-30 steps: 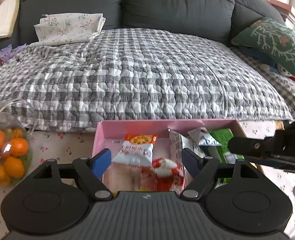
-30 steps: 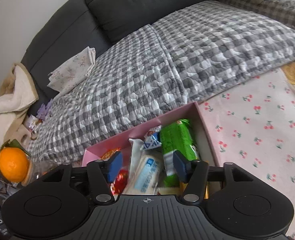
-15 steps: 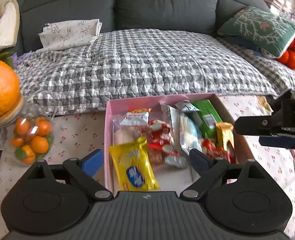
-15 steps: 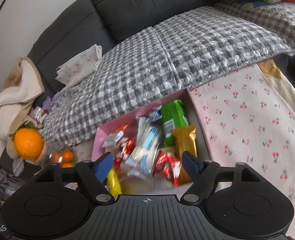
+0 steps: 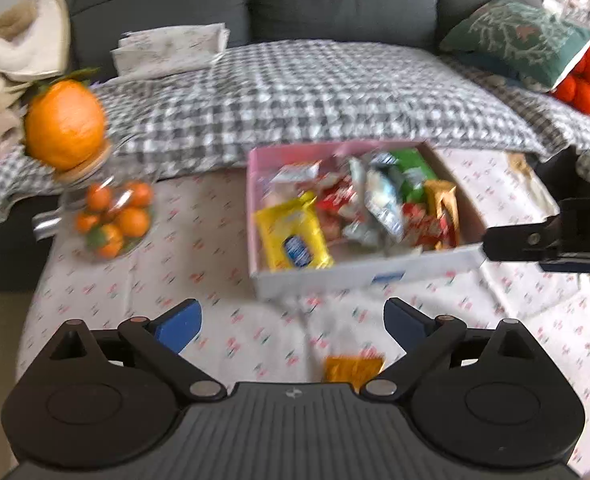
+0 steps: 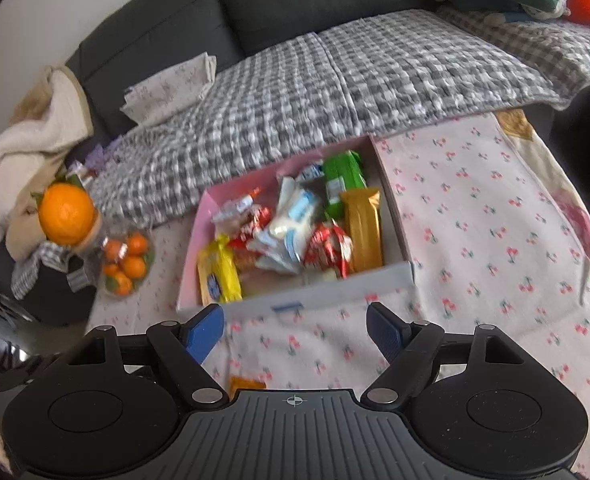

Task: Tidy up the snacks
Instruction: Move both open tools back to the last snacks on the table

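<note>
Left wrist view: the left gripper (image 5: 293, 318) is opening wide, nothing between its blue pads.
Right wrist view: the right gripper (image 6: 295, 330) is opening too, empty; the pink cardboard box (image 6: 307, 294) of wrapped snacks (image 6: 295, 224) sits just ahead on the cherry-print tablecloth (image 6: 495, 240).

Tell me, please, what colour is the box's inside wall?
Pink, on the snack box; clearest in the right wrist view.

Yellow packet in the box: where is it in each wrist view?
Left wrist: yellow packet left of centre, at the near-left corner of the pink box.
Right wrist: yellow packet left of centre, same corner of the box.
Shared landmark: big orange at far left.
</note>
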A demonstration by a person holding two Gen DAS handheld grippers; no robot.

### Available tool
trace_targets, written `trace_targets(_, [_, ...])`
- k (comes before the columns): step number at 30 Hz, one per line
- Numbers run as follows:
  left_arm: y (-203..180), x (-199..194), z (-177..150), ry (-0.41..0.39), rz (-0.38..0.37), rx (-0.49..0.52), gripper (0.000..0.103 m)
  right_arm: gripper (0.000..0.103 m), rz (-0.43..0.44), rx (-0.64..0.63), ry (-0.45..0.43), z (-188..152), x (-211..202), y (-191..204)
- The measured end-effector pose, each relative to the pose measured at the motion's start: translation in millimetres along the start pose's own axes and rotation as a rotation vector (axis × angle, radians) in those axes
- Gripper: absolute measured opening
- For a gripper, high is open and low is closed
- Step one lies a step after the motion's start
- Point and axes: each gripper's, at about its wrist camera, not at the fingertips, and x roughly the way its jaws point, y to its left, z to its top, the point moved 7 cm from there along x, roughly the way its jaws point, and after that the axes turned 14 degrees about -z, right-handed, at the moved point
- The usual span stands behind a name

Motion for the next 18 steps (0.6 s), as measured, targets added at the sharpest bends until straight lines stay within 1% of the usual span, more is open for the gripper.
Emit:
trace_targets(3, [3, -7, -15, 0.006, 0.031, -0.008, 0.097, 0.08, -0.006, -0.004, 0.01, -10, -4, -2])
trace_targets(5, [6, -11, -24, 0.009, 0.038, -0.015, 0.098, 0.08, -0.01, -0.005, 0.016, -17, -5, -3])
trace_targets(8, [11, -15, -37, 0.011, 0.038, -0.03, 0.098, 0.08, -0.025, 0.0, 0.041, -30, -2, -6])
trace_targets(11, [13, -18, -51, 0.014, 0.03, -0.018, 0.099, 0.08, -0.025, 0.003, 0.079, -45, 4, -11])
trace_targets(14, [14, -15, -66, 0.06, 0.006, 0.001, 0.099, 0.08, -0.07, -0.018, 0.139, -58, 9, -14])
trace_targets(18, [19, -13, -84, 0.123, -0.027, -0.006, 0.099, 0.081, -0.078, -0.054, 0.136, -65, 7, -13])
